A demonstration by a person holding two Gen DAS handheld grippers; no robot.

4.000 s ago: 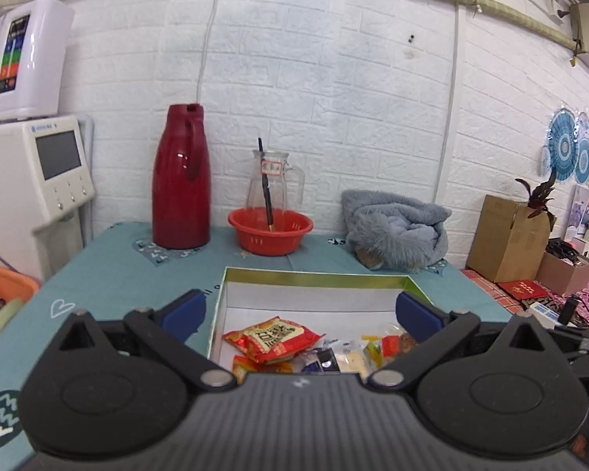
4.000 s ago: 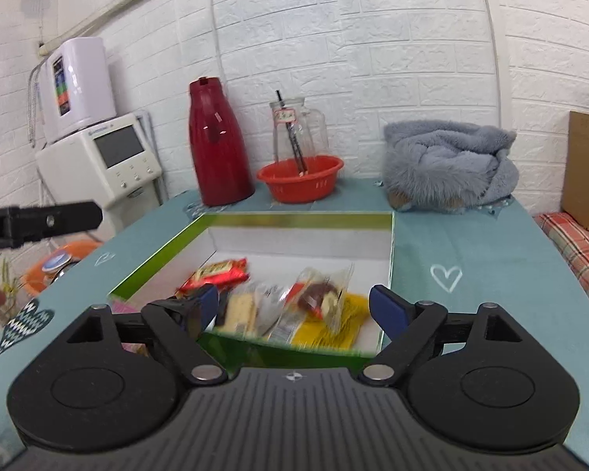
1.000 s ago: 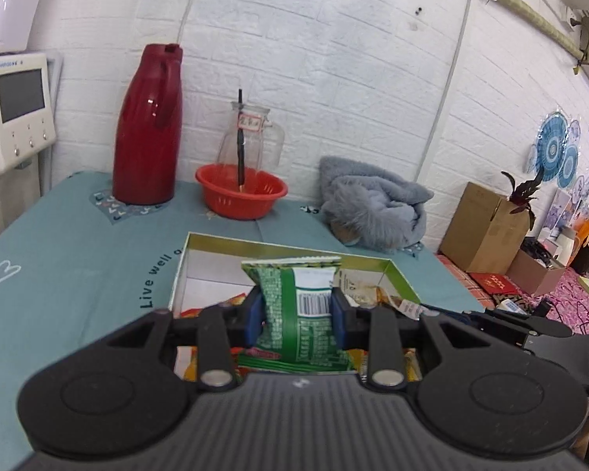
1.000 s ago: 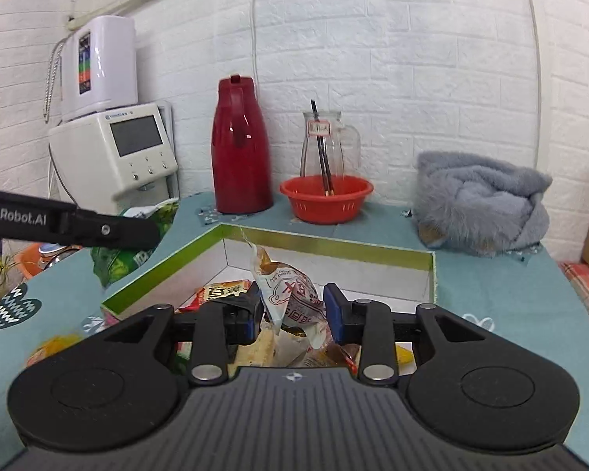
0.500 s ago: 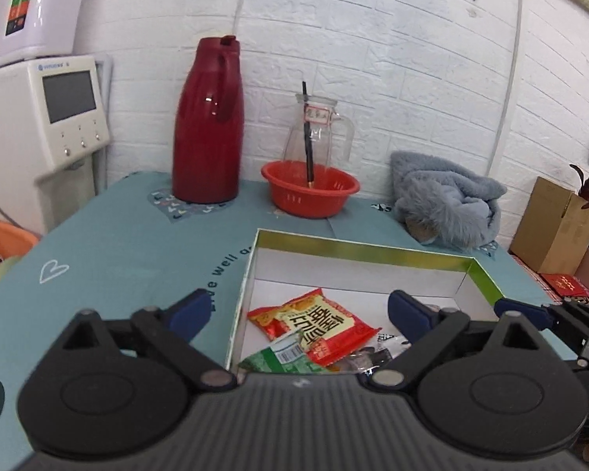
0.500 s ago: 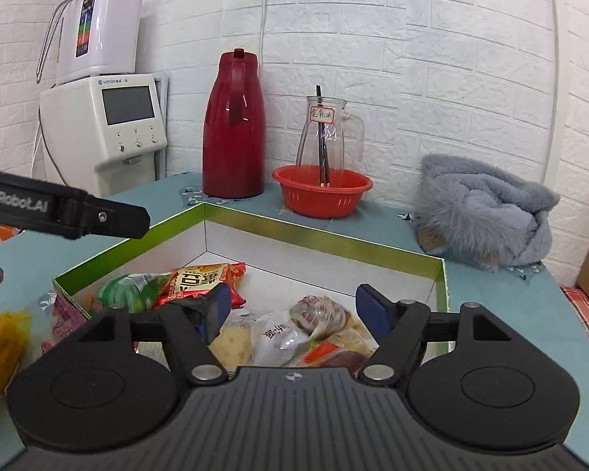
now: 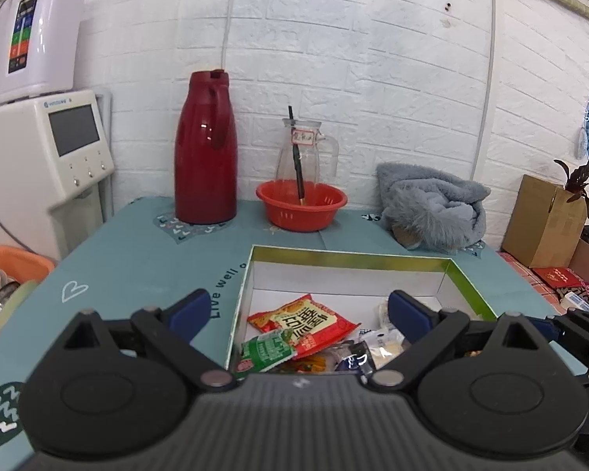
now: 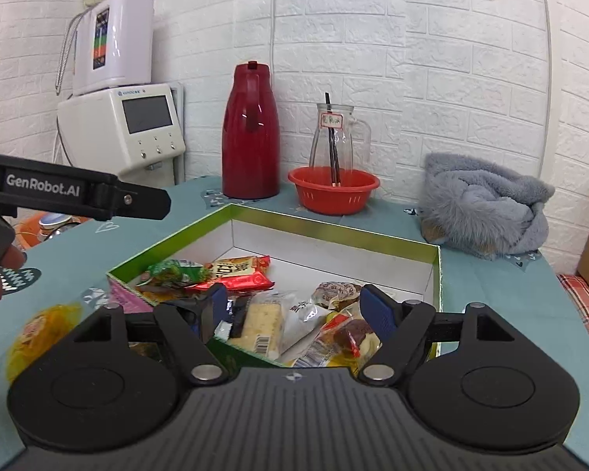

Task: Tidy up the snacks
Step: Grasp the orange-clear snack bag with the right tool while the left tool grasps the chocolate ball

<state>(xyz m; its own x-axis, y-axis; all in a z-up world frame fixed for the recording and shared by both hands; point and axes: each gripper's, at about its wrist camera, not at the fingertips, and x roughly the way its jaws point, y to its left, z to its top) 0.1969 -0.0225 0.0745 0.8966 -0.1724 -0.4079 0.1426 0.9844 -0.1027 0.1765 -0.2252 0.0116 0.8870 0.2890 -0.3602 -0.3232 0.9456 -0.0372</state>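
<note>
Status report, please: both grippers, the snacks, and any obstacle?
Left gripper open, empty. Right gripper open, empty, over snack box. Green packet in box; yellow packet outside on table. No obstacle seen.

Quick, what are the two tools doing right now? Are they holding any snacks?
Left tool: open, holding nothing, over the snack box.
Right tool: open, holding nothing, over the snacks in the box.
</note>
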